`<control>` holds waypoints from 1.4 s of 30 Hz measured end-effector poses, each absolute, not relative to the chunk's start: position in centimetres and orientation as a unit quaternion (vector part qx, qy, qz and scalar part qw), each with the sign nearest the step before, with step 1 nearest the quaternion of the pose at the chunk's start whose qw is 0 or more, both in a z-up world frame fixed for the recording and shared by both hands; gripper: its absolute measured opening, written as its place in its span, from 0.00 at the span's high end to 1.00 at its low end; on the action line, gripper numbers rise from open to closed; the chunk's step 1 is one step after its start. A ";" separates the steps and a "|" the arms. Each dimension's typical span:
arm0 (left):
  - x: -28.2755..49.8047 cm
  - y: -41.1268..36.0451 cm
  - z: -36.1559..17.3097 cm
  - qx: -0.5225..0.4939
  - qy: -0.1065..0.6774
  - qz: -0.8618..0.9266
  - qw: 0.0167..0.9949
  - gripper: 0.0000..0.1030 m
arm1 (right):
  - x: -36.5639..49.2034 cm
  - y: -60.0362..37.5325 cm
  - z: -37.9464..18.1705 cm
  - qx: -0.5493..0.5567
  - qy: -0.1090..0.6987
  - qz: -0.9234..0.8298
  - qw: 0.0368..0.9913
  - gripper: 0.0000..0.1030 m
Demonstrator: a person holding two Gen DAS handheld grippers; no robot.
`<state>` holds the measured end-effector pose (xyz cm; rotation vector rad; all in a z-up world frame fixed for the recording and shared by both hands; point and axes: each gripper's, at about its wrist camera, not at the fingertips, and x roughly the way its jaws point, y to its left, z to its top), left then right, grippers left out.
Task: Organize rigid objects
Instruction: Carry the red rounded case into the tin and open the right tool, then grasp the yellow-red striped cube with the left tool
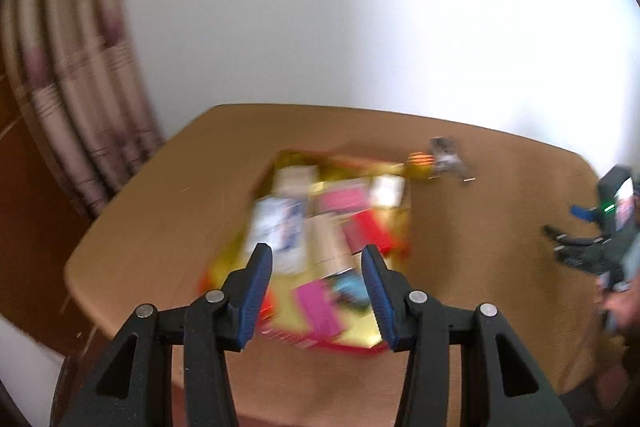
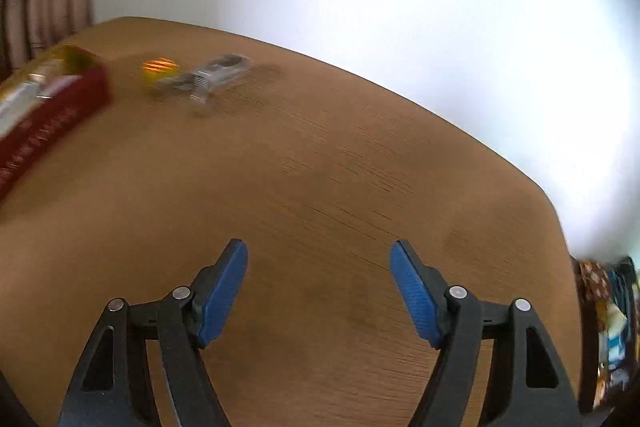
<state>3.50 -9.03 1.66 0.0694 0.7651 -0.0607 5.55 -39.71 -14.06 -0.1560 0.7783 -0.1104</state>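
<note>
Left gripper [image 1: 316, 283], jaws apart and holding nothing, hangs over the near end of a red-sided box [image 1: 328, 251] with a gold lining, which lies toward the left half of the tabletop [image 1: 480, 227]. The left wrist view alone shows the box's contents: a jumble of small flat packets in pink, red, white and blue (motion blur hides their labels). It also shows, near the tabletop's right edge, the right gripper [image 1: 560, 243] seen from outside, with the hand [image 1: 622, 301] that carries it.

Right gripper [image 2: 319, 267], jaws likewise spread wide and empty, is poised above bare wood near the tabletop's front edge. From the right wrist view the box appears only as a red side wall [image 2: 52, 123] at the left, its interior mostly hidden. Both views show a small yellow-orange object [image 2: 160, 71] and a grey, partly clear object [image 2: 212, 75] touching it, just beyond the box's far right corner and near the tabletop's far edge. A striped curtain [image 1: 68, 107] hangs left of the table.
</note>
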 end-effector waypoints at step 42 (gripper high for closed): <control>37.1 -20.8 -12.9 0.103 0.641 -0.134 0.749 0.71 | 4.6 -45.2 -15.7 0.076 0.412 -0.028 0.908 0.01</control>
